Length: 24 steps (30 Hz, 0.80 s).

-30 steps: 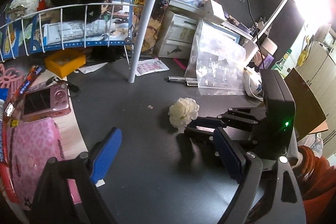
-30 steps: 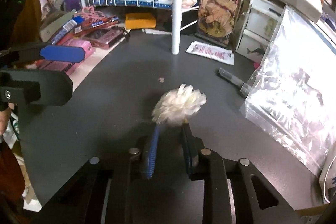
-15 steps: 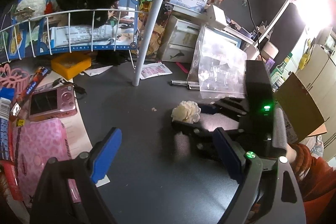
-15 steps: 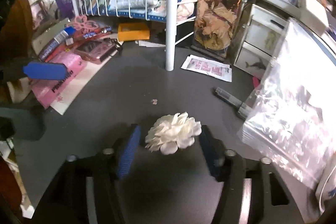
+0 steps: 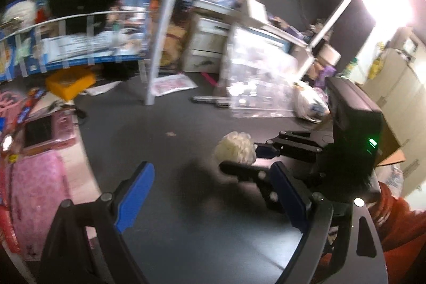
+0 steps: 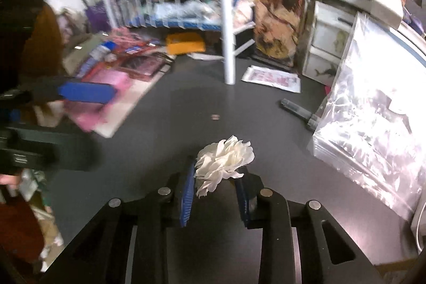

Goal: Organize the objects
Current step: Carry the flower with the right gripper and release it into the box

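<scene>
A white fabric flower (image 6: pixel 223 159) sits between the blue pads of my right gripper (image 6: pixel 215 193), which is shut on it just above the dark desk. In the left wrist view the flower (image 5: pixel 235 149) shows at the tips of the right gripper (image 5: pixel 239 159), right of centre. My left gripper (image 5: pixel 210 198) is open and empty, its blue pads wide apart, hovering over the desk to the left of the flower. It shows at the left edge of the right wrist view (image 6: pixel 53 121).
A white shelf pole (image 6: pixel 226 17) stands behind on the dark desk (image 6: pixel 165 129). A clear plastic bag (image 6: pixel 372 124) and a pen (image 6: pixel 298 108) lie right. A pink camera (image 5: pixel 45 132), pink pouch (image 5: pixel 34 193) and orange box (image 5: pixel 69 83) sit left.
My right gripper opened around the flower half a second ago and has now closed on it again. The left gripper shifted slightly; both views are blurred by motion.
</scene>
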Motion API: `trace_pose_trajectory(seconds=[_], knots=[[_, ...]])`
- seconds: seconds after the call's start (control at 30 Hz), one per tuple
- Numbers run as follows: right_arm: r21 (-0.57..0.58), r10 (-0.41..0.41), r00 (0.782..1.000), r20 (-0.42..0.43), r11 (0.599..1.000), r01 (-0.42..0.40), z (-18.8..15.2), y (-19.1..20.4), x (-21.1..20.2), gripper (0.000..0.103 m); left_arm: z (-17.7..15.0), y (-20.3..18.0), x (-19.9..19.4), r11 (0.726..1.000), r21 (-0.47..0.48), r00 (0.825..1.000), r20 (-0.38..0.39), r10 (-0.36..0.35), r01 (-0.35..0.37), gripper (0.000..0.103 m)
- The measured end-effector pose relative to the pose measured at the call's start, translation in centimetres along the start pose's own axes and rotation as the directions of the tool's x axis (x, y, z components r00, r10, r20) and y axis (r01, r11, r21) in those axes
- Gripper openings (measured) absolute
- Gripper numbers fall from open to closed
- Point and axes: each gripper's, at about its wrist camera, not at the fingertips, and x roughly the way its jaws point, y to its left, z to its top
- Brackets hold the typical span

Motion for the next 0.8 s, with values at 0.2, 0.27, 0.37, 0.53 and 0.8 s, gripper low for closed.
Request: trace_pose_trajectory(seconds=[0.2, 0.27, 0.37, 0.53, 0.8], knots=[[-0.086, 0.013, 0.994, 0.11, 0.996, -0.003, -0.6, 2.8, -6.4, 0.023, 1.3, -4.4, -0.7, 0.982, 0.077, 0.985, -0.039, -0.17, 0.173, 0.066], [-0.107, 0.001, 0.988, 0.152, 0.994, 0.015, -0.7, 3.4, -8.8, 0.023, 1.9, -6.5, -1.4, 0.97, 0.122, 0.978, -0.045, -0.204, 0.208, 0.057], [-0.131, -0.027, 0.978, 0.209, 0.99, 0.055, -1.1, 3.9, -12.3, 0.023, 3.0, -9.7, -2.4, 0.953, 0.183, 0.97, -0.054, -0.235, 0.241, 0.048], [-0.128, -0.115, 0.955, 0.272, 0.98, 0.155, -2.1, 3.2, -17.2, 0.023, 4.6, -15.0, -3.1, 0.929, 0.272, 0.968, -0.061, -0.243, 0.25, 0.036], [-0.055, -0.271, 0.917, 0.293, 0.953, 0.299, -4.5, -1.7, -24.0, 0.023, 7.6, -24.5, 0.1, 0.871, 0.366, 0.945, -0.127, -0.302, 0.328, 0.035]])
